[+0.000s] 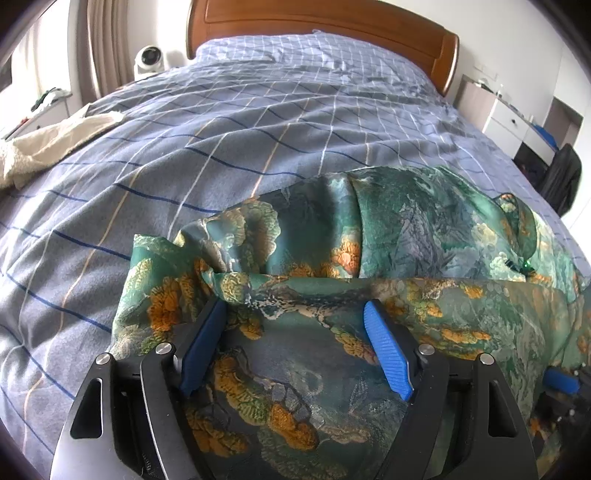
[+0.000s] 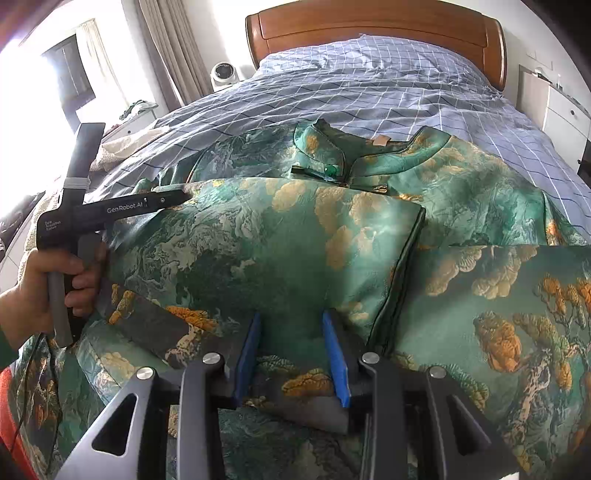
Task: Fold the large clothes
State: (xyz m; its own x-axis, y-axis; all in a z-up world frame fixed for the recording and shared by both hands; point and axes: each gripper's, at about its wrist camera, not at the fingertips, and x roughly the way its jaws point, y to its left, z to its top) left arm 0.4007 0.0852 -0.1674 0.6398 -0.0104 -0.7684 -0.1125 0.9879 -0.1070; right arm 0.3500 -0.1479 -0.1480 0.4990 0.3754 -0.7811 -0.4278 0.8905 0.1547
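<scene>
Bedroom, daylit. Bed (image 1: 258, 147) fills most of both views; cover is blue-grey with a white, navy and tan grid. Wooden headboard (image 1: 332, 22) stands at the far end against a white wall (image 2: 535, 33). Curtain (image 2: 166, 48) hangs left of the headboard, beside a bright, overexposed window (image 2: 29, 92). Small white fan (image 1: 149, 59) sits near the curtain. White drawers (image 2: 565, 114) stand to the right. Cream towel (image 1: 55, 144) lies at the bed's left edge.
</scene>
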